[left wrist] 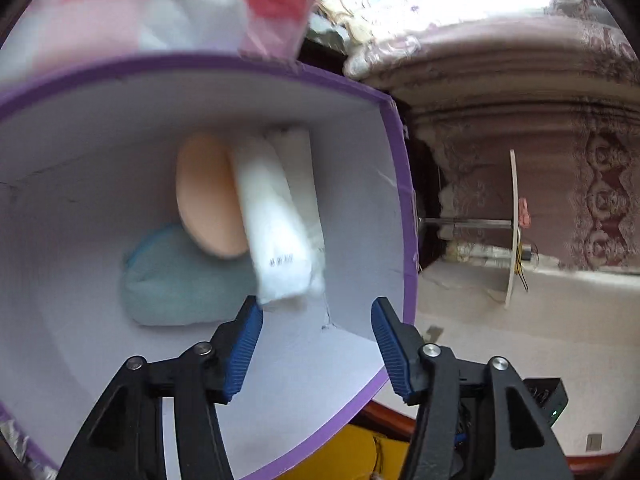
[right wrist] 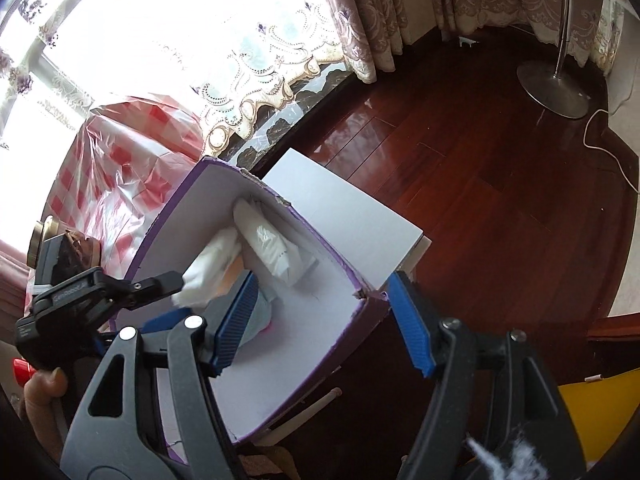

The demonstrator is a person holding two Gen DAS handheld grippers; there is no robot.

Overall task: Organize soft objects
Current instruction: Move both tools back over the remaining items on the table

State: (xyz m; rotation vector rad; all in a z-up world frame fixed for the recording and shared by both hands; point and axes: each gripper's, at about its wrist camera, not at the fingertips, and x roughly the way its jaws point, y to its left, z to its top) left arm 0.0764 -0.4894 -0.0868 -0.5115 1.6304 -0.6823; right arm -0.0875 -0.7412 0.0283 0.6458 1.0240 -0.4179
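Holding my left gripper (left wrist: 318, 344) over the purple-edged box (left wrist: 394, 160), I have its blue pads spread apart with nothing pressed between them; a white packet (left wrist: 276, 224) hangs blurred just beyond the left pad's tip, its lower end close to that pad, though I cannot tell if they touch. Behind it in the box lie a second white packet (left wrist: 298, 168), a peach oval pad (left wrist: 208, 196) and, lower left, a teal soft pouch (left wrist: 176, 280) on the white floor. My right gripper (right wrist: 324, 320) is also released, jaws wide, one pad inside the box and the other outside its near corner. Beyond the box sit a white board (right wrist: 340, 216), a red-checked plastic bag (right wrist: 120, 168), dark wooden floor (right wrist: 480, 160) and lace curtains (right wrist: 380, 12).
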